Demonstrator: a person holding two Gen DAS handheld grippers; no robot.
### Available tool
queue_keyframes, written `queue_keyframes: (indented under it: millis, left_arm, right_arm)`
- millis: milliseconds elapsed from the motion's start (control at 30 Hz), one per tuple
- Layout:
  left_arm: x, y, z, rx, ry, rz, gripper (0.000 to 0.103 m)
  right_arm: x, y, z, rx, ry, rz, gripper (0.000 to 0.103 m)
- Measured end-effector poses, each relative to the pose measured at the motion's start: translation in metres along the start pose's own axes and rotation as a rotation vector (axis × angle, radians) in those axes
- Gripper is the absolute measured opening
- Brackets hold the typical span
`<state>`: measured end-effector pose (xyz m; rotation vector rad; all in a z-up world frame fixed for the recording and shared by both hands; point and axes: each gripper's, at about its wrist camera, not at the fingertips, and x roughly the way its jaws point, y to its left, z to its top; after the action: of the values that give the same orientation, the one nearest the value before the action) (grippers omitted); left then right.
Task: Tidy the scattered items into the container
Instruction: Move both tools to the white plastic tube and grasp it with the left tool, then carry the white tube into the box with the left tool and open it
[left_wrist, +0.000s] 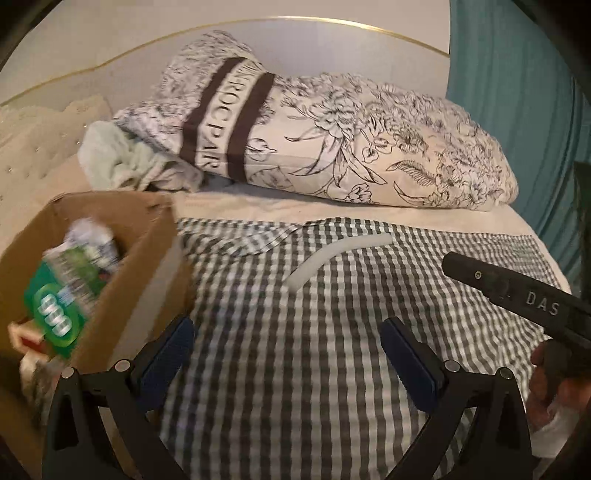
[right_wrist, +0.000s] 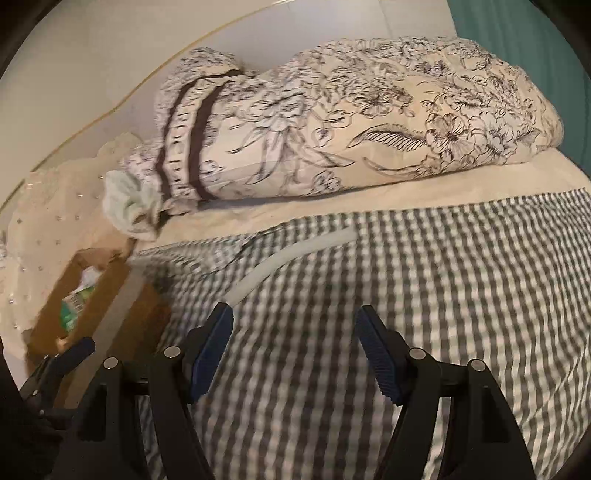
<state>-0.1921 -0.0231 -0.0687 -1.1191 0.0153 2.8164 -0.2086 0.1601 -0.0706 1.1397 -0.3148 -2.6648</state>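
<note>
A brown cardboard box (left_wrist: 110, 236) stands at the left on the bed. A blurred green packet (left_wrist: 62, 295) lies in its opening with crumpled white paper (left_wrist: 88, 232) behind it. I cannot tell whether the packet has come to rest. My left gripper (left_wrist: 288, 354) is open wide just right of the box, over the checked cloth, and holds nothing. A white curved tube (left_wrist: 332, 258) lies on the cloth ahead. My right gripper (right_wrist: 295, 350) is open and holds nothing. The near end of the tube (right_wrist: 288, 258) lies just beyond its left fingertip (right_wrist: 218, 332). The box (right_wrist: 122, 295) is off to its left.
A grey-and-white checked cloth (left_wrist: 332, 369) covers the bed. A large floral pillow (left_wrist: 351, 147) and a pale green towel (left_wrist: 110, 155) lie behind it. A teal curtain (left_wrist: 517, 92) hangs at the right. A hand (left_wrist: 554, 387) holds the right gripper's body (left_wrist: 517, 291).
</note>
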Motion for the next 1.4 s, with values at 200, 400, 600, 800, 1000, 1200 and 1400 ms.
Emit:
queue_keyframes:
  millis: [200, 400, 600, 800, 1000, 1200, 1400]
  left_arm:
    - [0.074, -0.013, 0.021, 0.018, 0.020, -0.024, 0.103]
    - [0.133, -0.014, 0.030, 0.097, 0.053, 0.032, 0.103]
    - [0.172, -0.012, 0.031, 0.122, 0.089, 0.011, 0.096]
    - [0.186, -0.012, 0.022, 0.121, 0.137, -0.086, 0.035]
    - [0.164, -0.023, 0.020, 0.148, 0.119, -0.102, 0.011]
    - [0.119, -0.030, 0.016, 0.138, 0.091, -0.112, 0.011]
    - [0.056, -0.033, 0.019, 0.126, 0.049, -0.117, 0.011]
  right_arm:
    - [0.059, -0.010, 0.023, 0.043, 0.025, -0.040, 0.069]
    - [0.125, -0.018, 0.044, 0.130, 0.070, -0.072, 0.068]
    - [0.179, -0.022, 0.059, 0.246, 0.114, -0.101, 0.060]
    - [0.204, -0.027, 0.058, 0.246, 0.112, -0.163, 0.026]
    - [0.164, -0.031, 0.052, 0.190, 0.064, -0.127, 0.000]
    - [0.104, -0.031, 0.044, 0.167, 0.019, -0.032, 0.000]
    - [0.040, -0.025, 0.030, 0.166, -0.017, 0.038, 0.000]
